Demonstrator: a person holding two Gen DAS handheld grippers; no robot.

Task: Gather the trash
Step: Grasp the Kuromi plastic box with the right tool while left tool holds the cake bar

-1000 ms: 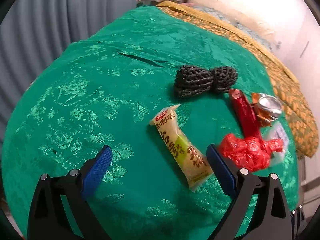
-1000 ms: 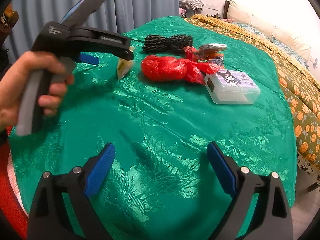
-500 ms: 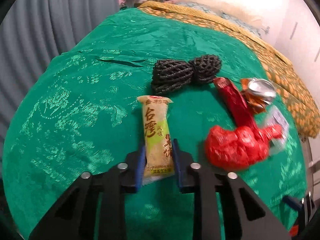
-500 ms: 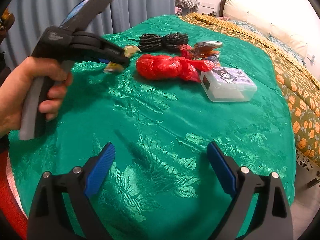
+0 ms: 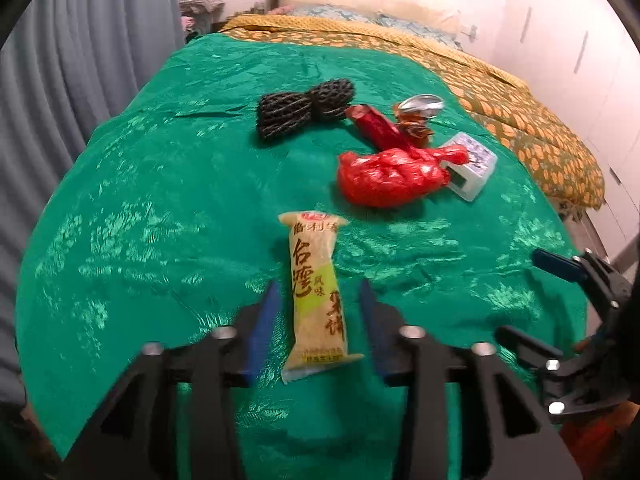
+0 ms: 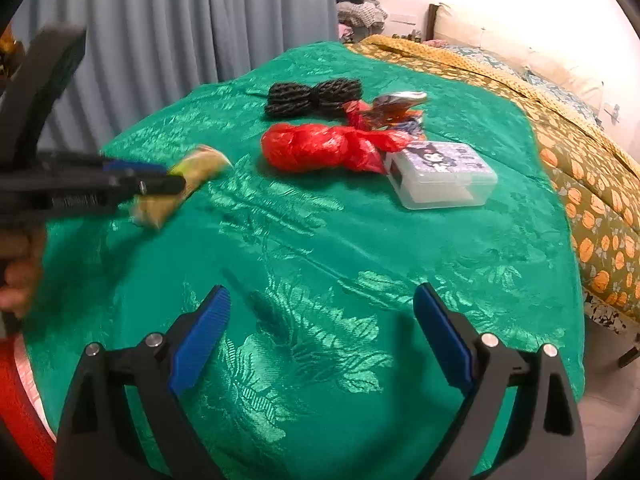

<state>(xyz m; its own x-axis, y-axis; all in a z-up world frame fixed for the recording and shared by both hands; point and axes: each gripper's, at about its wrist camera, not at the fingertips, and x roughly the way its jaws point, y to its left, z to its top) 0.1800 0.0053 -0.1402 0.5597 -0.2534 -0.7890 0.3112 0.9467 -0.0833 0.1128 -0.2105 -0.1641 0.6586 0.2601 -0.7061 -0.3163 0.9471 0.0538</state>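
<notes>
Fingers (image 5: pixel 260 328) of the left gripper (image 5: pixel 318 284) stand partly apart and have just been opening. The yellow-green snack wrapper (image 5: pixel 312 248) lies lengthwise between them, with a strip of green showing on either side, so neither blue pad presses on it. It sits on the near part of the green satin cloth (image 5: pixel 160 200), its printed end pointing far. The right-wrist view is too blurred to show whether it rests flat or is tipped up.

The right gripper (image 6: pixel 322 290) hangs wide open and empty over the near right of the cloth.

Farther off lies the rest of the litter: a red plastic bag (image 5: pixel 388 178), a red stick wrapper (image 5: pixel 376 126) and a crushed can (image 5: pixel 418 106) touching one another, with a black netted bundle (image 5: pixel 304 108) to their left and a clear lidded box (image 6: pixel 440 180) just beside the bag on the right.

The step in hand looks like securing the snack wrapper. To do it well, bring the pads in squarely across the wrapper's narrow width, a little up from its sealed near edge where the film has some body. Keep the fingertips just off the cloth so the satin is not pinched with it. The film is slick and likely to slide, so close fully before lifting. No bin shows in either view.
</notes>
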